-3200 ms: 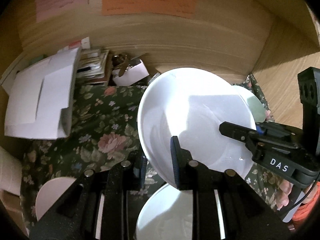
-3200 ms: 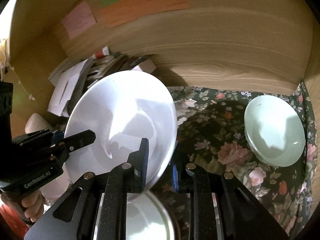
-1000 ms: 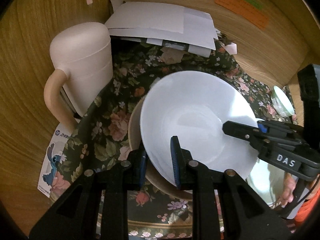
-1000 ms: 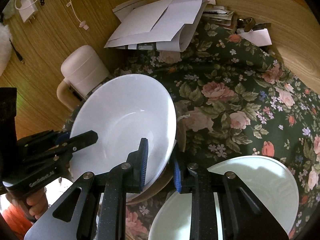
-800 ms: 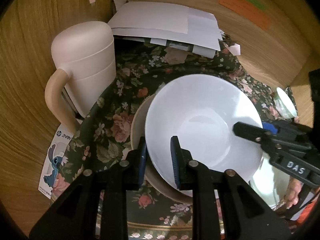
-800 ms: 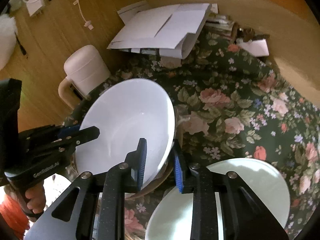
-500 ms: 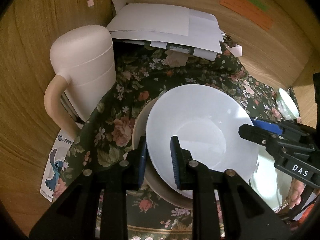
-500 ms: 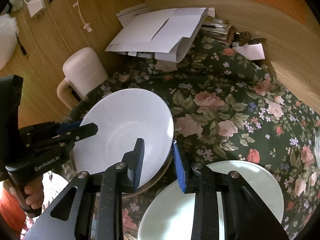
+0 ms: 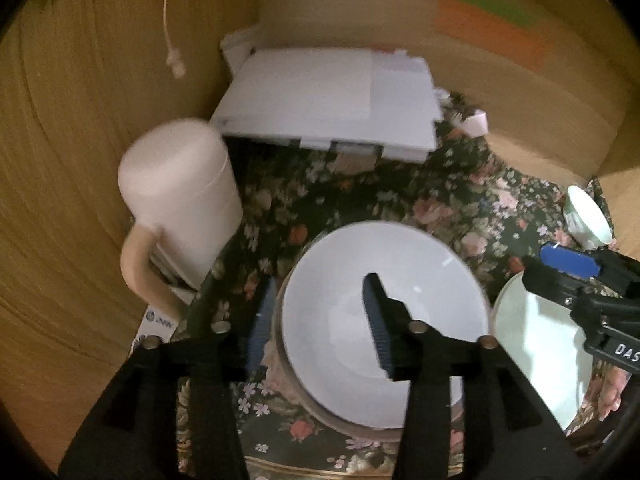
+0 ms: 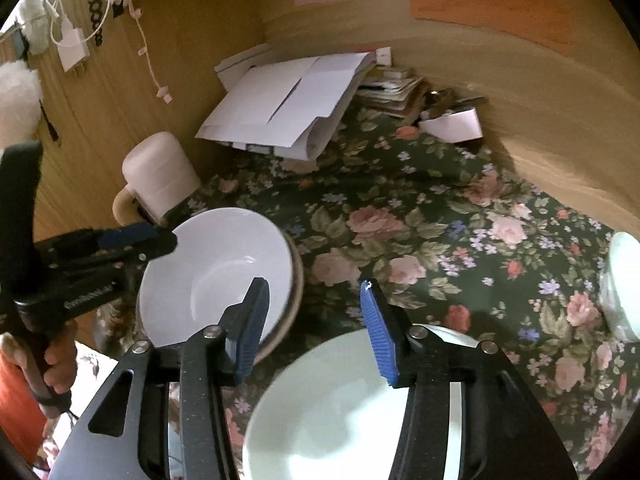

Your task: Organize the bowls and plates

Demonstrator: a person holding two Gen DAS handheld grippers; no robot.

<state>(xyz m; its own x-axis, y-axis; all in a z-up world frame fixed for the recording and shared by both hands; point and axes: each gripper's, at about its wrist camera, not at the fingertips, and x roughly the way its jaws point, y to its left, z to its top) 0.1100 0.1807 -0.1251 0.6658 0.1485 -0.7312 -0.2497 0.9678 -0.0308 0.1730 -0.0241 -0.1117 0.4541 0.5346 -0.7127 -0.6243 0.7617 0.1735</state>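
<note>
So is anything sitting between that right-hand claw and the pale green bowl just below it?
Nothing visible. The right gripper hangs open directly above the pale green bowl, with only air between. The white bowl sits off to its left, nested in a tan dish.

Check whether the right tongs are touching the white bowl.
Apart. The right wrist view shows the right tongs open, the white bowl lying left of them, nested in the tan bowl.

The left wrist view is motion-blurred. The beige dish (image 9: 362, 432) under the white bowl (image 9: 384, 312) shows only its rim. The pale green bowl (image 10: 624, 284) is cut off at the right edge.
</note>
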